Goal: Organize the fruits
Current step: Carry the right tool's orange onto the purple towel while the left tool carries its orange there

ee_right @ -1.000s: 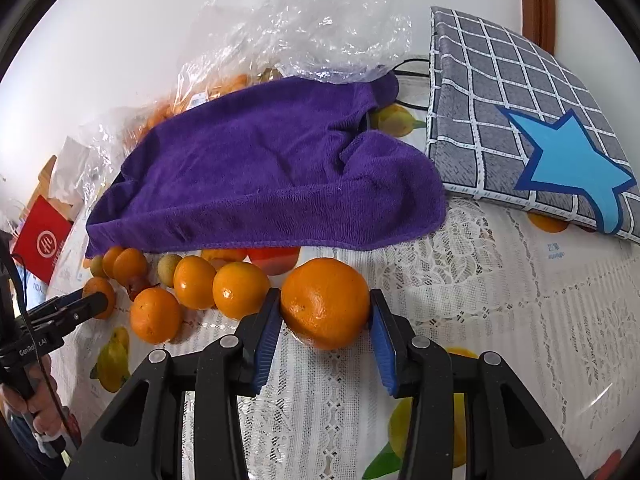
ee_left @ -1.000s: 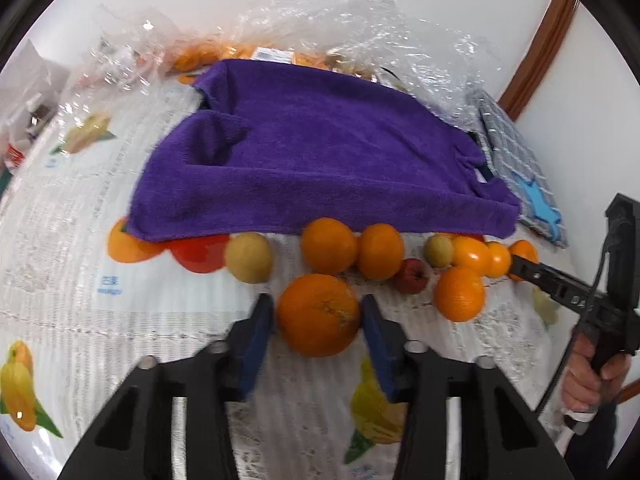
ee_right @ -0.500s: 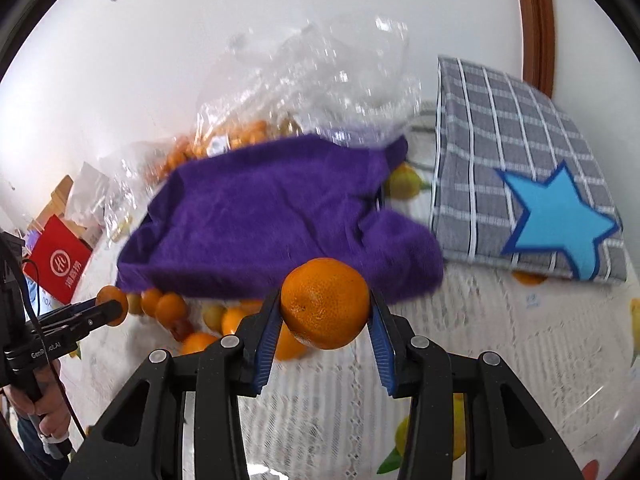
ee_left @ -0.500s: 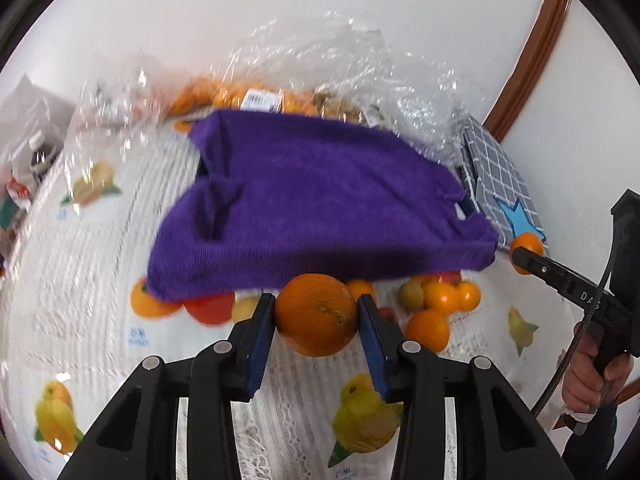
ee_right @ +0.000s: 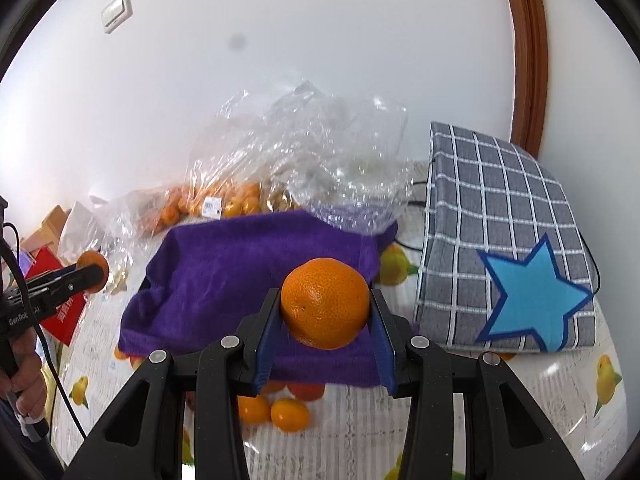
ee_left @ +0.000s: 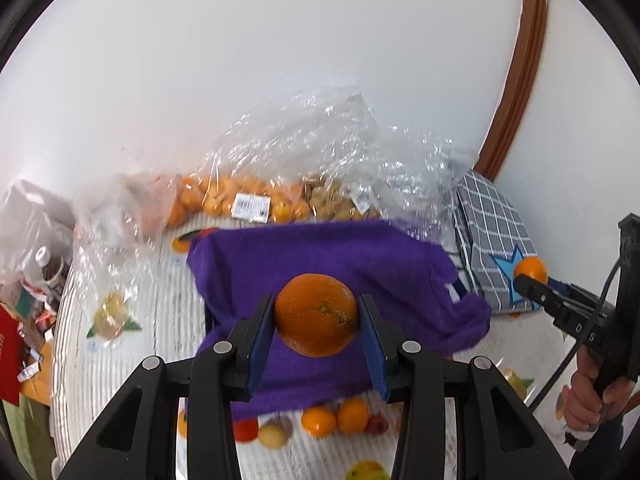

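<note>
Item: two oranges, one per gripper. Your left gripper is clamped on a deep-orange, dimpled orange held in the air over the purple towel; your right gripper pinches a paler, pebbled orange above the same towel. Loose fruit on the lace tablecloth: about six pieces at 6 o'clock in the left view, the count being uncertain where fingers cover them. At 12 o'clock, clear plastic bags of fruit; at 3 o'clock, one checked cushion. Both oranges sit higher than half a second ago.
</note>
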Motion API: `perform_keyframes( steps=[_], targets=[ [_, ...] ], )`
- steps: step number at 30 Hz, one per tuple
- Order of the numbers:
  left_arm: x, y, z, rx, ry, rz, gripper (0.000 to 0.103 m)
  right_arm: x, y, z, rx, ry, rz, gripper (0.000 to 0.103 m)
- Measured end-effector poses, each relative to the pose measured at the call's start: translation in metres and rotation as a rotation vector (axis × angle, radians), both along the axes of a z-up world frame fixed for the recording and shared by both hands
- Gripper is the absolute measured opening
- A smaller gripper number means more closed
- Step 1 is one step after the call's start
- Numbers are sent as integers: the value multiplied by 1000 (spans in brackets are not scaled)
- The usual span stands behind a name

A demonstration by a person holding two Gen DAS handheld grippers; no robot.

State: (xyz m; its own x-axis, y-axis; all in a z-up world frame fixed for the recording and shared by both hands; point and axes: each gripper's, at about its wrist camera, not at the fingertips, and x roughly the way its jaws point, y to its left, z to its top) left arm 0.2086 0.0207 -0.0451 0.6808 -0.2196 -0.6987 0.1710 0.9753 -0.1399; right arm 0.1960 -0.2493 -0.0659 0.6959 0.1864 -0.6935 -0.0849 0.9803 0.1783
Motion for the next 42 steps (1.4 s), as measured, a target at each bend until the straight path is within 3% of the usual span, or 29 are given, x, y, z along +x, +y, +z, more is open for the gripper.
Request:
perform_keyframes(
  steps=[7,17,42],
  targets=[
    [38,-8,-1,11,12,-2,39,21,-4,2,16,-9,-28,42],
    [68,-11,-27,77,43,-29,39,44,-7,-11,2,38,-59,42],
    [105,20,-79,19,187,37,39,103,24,-79,-17,150,-10,42]
  ],
)
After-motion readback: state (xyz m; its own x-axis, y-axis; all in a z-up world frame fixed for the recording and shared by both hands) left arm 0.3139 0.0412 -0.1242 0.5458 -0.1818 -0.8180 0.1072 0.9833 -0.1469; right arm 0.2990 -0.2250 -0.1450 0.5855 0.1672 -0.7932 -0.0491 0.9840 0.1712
